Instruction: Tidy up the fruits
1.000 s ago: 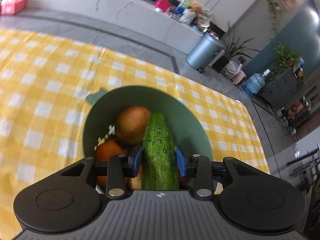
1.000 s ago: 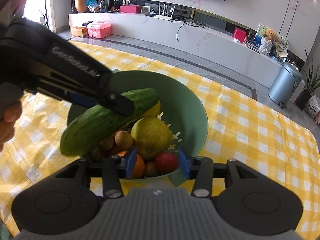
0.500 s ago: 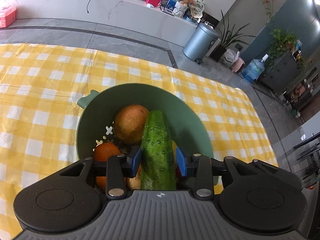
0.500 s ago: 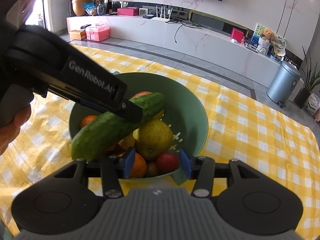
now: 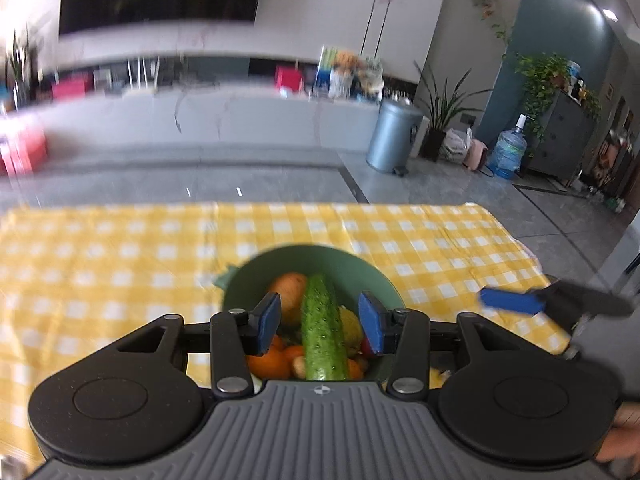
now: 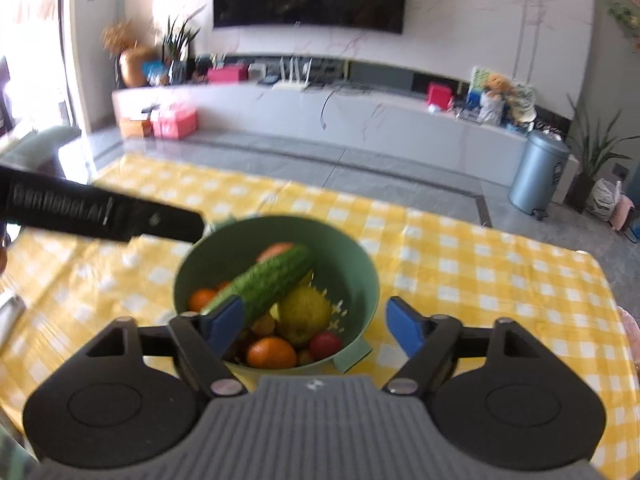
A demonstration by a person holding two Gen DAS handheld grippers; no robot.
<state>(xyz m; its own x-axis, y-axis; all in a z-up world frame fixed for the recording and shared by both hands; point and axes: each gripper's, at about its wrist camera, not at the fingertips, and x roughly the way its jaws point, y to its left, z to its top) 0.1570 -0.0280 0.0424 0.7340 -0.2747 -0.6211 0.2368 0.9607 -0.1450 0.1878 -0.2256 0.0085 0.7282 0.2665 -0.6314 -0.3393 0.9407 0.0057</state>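
Left gripper (image 5: 320, 322): jaws just opened, pads clear of the cucumber (image 5: 323, 328), nothing pinched. Cucumber lies loose on top of the fruit pile in the green bowl (image 6: 360, 264), one end up near the far rim. Right gripper (image 6: 316, 326): jaws just opened wide, empty, above the bowl's near rim. Bowl sits mid-table on the yellow check cloth (image 6: 480, 264); bare cloth on all sides, table edge well clear. Frames blurred.
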